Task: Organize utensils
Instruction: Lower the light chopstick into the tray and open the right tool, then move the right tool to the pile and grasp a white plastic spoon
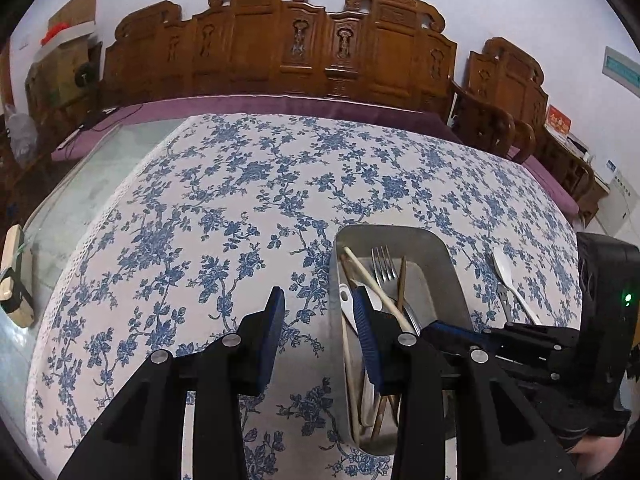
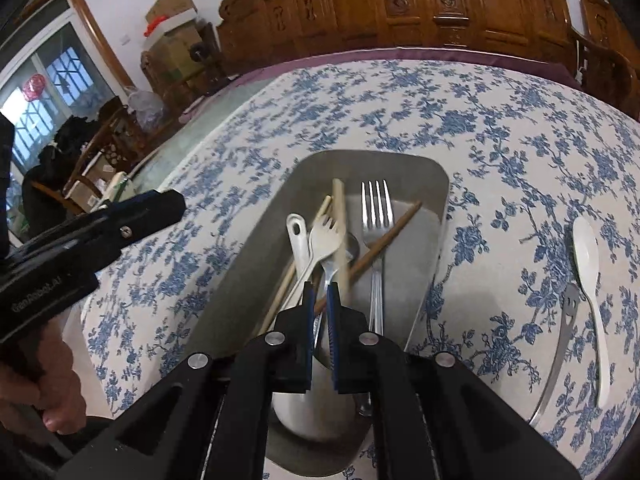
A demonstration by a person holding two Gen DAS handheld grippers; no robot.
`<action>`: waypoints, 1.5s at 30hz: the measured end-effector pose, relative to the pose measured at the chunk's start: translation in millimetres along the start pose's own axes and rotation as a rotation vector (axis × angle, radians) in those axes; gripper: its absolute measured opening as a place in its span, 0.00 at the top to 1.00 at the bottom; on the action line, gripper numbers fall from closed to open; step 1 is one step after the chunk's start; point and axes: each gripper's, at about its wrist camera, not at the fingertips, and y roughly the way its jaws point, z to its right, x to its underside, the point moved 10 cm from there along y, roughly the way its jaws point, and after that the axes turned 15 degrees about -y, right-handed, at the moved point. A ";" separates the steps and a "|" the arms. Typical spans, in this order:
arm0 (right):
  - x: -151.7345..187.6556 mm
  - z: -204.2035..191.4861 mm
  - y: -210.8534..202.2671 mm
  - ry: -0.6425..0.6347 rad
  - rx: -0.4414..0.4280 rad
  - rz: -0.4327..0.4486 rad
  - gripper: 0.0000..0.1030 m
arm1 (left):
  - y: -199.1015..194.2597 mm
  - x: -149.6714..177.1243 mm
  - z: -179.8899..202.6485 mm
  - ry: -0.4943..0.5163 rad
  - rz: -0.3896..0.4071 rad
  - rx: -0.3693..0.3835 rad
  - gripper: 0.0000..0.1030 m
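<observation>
A grey metal tray on the floral tablecloth holds a steel fork, a white plastic fork, a white ladle-type spoon, several chopsticks and a metal spoon. My right gripper hovers over the tray's near half, fingers narrowly apart around a pale chopstick and the metal spoon handle; I cannot tell if it grips. My left gripper is open and empty, straddling the tray's left wall. A white spoon and a steel utensil lie on the cloth right of the tray.
The table is covered by a blue floral cloth, with bare glass at its left. Carved wooden chairs stand along the far edge. Boxes stand at the far left. The right gripper's body shows in the left wrist view.
</observation>
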 end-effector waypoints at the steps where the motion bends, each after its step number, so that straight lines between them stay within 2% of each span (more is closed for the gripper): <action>1: -1.0 -0.6 -2.0 -0.002 -0.013 0.008 0.91 | 0.0 0.2 0.4 0.000 0.000 0.000 0.67; 5: -4.6 3.4 -18.4 -0.044 -0.001 0.036 0.91 | -1.4 1.3 3.7 0.003 0.001 0.006 0.67; 10: 4.1 32.0 -50.8 -0.117 0.087 0.056 0.91 | -6.6 5.0 18.4 0.028 0.009 0.020 0.67; 11: 8.7 42.9 -57.7 -0.133 0.115 0.053 0.91 | -8.2 6.3 23.0 0.035 0.012 0.023 0.65; 13: 17.8 65.6 -66.7 -0.154 0.168 0.039 0.87 | -11.7 8.5 31.7 0.048 0.023 0.032 0.47; 14: 24.4 80.0 -70.6 -0.159 0.193 0.027 0.78 | -14.3 9.3 36.6 0.056 0.033 0.033 0.45; 15: 31.2 94.9 -73.1 -0.158 0.217 0.013 0.74 | -16.8 10.2 41.5 0.062 0.042 0.033 0.45; 17: 42.9 117.9 -75.4 -0.147 0.249 -0.010 0.74 | -20.7 12.5 50.3 0.069 0.051 0.039 0.42; 19: 56.0 142.5 -75.7 -0.135 0.269 -0.040 0.74 | -24.4 15.2 59.7 0.076 0.055 0.051 0.35; 27: 85.3 182.5 -52.1 -0.123 0.277 -0.131 0.74 | -29.4 38.5 97.3 0.143 0.036 0.066 0.29; 37: 75.2 187.4 -34.8 -0.138 0.275 -0.171 0.74 | -23.5 71.4 127.2 0.206 -0.009 0.081 0.29; 38: 75.4 187.6 -35.0 -0.133 0.273 -0.177 0.75 | -23.3 73.6 129.4 0.211 -0.013 0.081 0.29; 40: 76.9 187.9 -35.8 -0.129 0.272 -0.194 0.88 | -23.8 77.6 133.2 0.218 -0.019 0.084 0.29; 41: 78.2 187.2 -36.3 -0.131 0.267 -0.204 0.91 | -24.5 80.4 135.5 0.223 -0.023 0.084 0.29; 45: 91.3 183.1 -45.7 -0.132 0.240 -0.239 0.92 | -28.5 92.0 144.0 0.237 -0.041 0.088 0.29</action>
